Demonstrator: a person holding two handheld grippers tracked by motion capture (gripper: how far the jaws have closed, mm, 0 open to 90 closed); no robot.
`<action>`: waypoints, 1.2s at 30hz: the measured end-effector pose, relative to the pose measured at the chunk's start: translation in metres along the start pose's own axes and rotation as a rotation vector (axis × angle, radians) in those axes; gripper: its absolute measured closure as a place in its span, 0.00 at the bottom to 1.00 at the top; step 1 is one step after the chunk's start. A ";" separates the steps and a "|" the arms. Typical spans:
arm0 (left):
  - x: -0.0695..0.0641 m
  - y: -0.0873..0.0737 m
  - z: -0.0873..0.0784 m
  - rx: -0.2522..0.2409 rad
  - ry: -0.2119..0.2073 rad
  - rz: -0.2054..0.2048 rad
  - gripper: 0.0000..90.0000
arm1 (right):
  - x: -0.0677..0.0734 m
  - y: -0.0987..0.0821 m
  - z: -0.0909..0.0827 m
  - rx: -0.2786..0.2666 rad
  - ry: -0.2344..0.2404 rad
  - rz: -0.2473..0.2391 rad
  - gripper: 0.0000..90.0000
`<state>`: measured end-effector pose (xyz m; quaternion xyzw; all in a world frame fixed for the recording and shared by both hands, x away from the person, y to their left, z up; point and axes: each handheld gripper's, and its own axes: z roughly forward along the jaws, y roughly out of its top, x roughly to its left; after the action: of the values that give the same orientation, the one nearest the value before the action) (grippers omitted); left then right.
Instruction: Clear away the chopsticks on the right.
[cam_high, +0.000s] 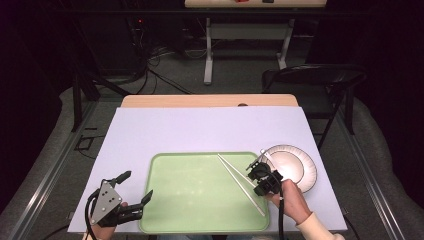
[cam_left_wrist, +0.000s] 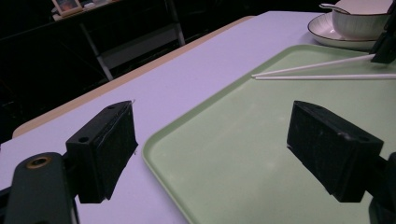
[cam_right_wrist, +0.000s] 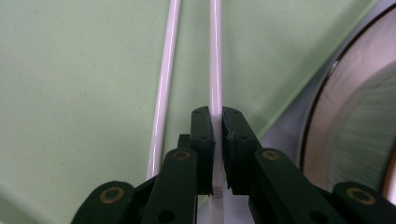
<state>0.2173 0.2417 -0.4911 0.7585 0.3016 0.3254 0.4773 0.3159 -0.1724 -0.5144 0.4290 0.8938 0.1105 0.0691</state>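
White and thin, one chopstick (cam_right_wrist: 215, 70) sits pinched between the closed jaws of the right gripper (cam_right_wrist: 217, 140), gripped partway along its length so it stays level over the green tray (cam_right_wrist: 70, 70), while its twin, the second chopstick (cam_right_wrist: 163, 88), lies loose on the tray just to the left of those jaws. Close on the jaws' other side stands the plate (cam_right_wrist: 322, 116) with a bowl (cam_left_wrist: 362, 18) on it (probably where the pair belongs). Across the tray, the left gripper (cam_left_wrist: 212, 144) hangs open and empty, its jaws straddling the tray's near edge, seemingly waiting.

chopsticks (cam_high: 240, 179) on tray (cam_high: 190, 200), bowl (cam_high: 290, 167) right (on plate (cam_high: 311, 176))
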 end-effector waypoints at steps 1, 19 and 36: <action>0.000 0.000 0.000 0.000 0.001 -0.002 0.17 | 0.000 0.000 0.000 0.000 0.000 0.000 0.93; 0.000 0.000 0.000 -0.001 0.002 0.001 0.17 | 0.011 0.006 0.007 -0.022 0.010 -0.039 0.71; 0.000 0.000 0.001 0.004 0.002 0.000 0.17 | -0.002 -0.004 -0.043 -0.297 -0.049 -0.174 0.24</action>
<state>0.2177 0.2413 -0.4913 0.7591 0.3026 0.3255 0.4757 0.3042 -0.1823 -0.4738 0.3375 0.8995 0.2246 0.1629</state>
